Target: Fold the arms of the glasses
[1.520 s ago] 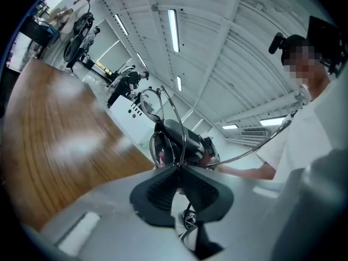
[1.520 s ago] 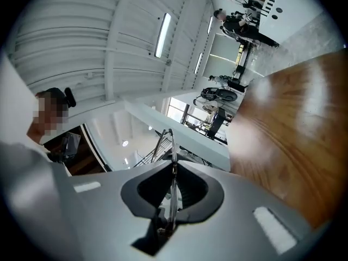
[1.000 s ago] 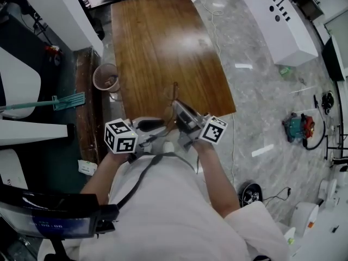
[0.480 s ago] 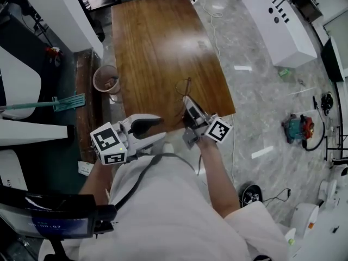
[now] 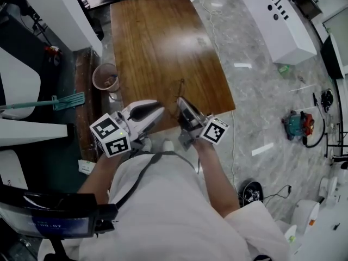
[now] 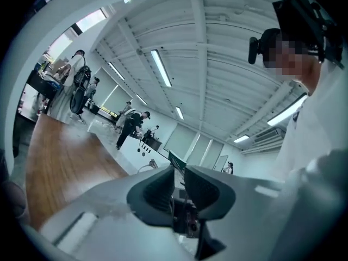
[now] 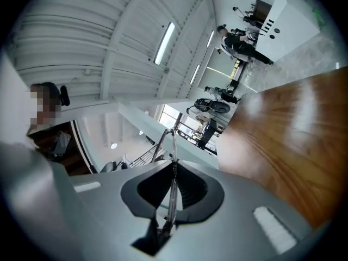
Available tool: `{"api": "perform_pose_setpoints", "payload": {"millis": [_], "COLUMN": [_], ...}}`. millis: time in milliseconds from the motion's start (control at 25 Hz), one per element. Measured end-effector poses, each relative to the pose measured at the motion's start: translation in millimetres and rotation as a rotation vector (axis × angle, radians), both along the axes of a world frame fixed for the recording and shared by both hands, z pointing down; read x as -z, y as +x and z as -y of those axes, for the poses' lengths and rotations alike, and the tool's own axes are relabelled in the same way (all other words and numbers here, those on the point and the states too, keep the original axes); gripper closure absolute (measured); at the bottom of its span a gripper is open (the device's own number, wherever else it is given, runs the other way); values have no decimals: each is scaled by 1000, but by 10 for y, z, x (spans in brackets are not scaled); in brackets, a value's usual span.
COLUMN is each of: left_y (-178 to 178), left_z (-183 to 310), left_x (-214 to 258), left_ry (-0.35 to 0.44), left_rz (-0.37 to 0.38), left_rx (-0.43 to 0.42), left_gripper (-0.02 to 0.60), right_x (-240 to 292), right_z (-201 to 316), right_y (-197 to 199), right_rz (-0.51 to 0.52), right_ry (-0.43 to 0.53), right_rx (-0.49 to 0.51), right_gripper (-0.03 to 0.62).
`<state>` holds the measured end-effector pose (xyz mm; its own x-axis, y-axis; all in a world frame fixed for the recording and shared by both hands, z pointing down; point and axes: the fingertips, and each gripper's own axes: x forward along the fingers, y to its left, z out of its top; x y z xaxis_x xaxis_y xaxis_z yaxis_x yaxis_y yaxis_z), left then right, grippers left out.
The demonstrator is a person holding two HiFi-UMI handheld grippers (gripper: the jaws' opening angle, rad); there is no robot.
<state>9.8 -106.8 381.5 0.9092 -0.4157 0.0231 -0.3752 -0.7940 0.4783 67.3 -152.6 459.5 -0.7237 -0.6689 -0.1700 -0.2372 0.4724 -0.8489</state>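
Observation:
The glasses [image 5: 180, 89] are a thin wire frame held in the air over the near edge of the wooden table [image 5: 157, 42]. My right gripper [image 5: 180, 103] is shut on them; in the right gripper view the thin frame [image 7: 172, 145] runs edge-on between the dark pads [image 7: 187, 192] of that gripper [image 7: 173, 170]. My left gripper [image 5: 159, 107] hovers just left of it, level, pointing at the glasses. Its jaws are closing, and in the left gripper view only a narrow gap shows, with nothing between the fingertips of the left gripper [image 6: 179, 174].
A pink bin [image 5: 106, 78] stands by the table's left side, with a teal mop [image 5: 65, 101] beside it. A white cabinet [image 5: 280, 20] is at the far right. Cables and a green-red tool [image 5: 298, 126] lie on the marble floor.
My left gripper has risen from below the table's edge and swung up beside the right gripper, its jaws narrower than before. The right gripper has kept still with the glasses.

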Motion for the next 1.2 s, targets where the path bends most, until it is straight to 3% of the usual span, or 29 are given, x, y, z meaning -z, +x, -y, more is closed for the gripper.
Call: {"api": "perform_pose_setpoints", "payload": {"millis": [160, 240, 480, 640, 760, 840, 1040, 1200], "left_y": [-9, -44, -63, -92, -187, -194, 104, 147], "left_z": [224, 311, 374, 343, 251, 132, -305, -313], "left_x": [-34, -80, -195, -200, -188, -172, -168, -177], "left_ry": [-28, -31, -39, -48, -48, -52, -48, -83], "left_rz": [16, 41, 104, 92, 74, 42, -14, -57], "left_rx": [121, 176, 224, 221, 202, 146, -95, -113], "left_gripper": [511, 565, 565, 541, 497, 494, 539, 575], "right_x": [96, 125, 134, 99, 104, 119, 287, 388], "right_z": [-117, -174, -272, -235, -140, -109, -226, -318], "right_y": [-163, -226, -351, -278, -147, -105, -199, -346], "right_rz": [-75, -122, -169, -143, -99, -125, -223, -290], "right_ry": [60, 81, 103, 72, 41, 52, 165, 247], "right_rx": [45, 56, 84, 39, -27, -38, 30, 73], "right_gripper": [565, 565, 565, 565, 565, 565, 565, 565]}}
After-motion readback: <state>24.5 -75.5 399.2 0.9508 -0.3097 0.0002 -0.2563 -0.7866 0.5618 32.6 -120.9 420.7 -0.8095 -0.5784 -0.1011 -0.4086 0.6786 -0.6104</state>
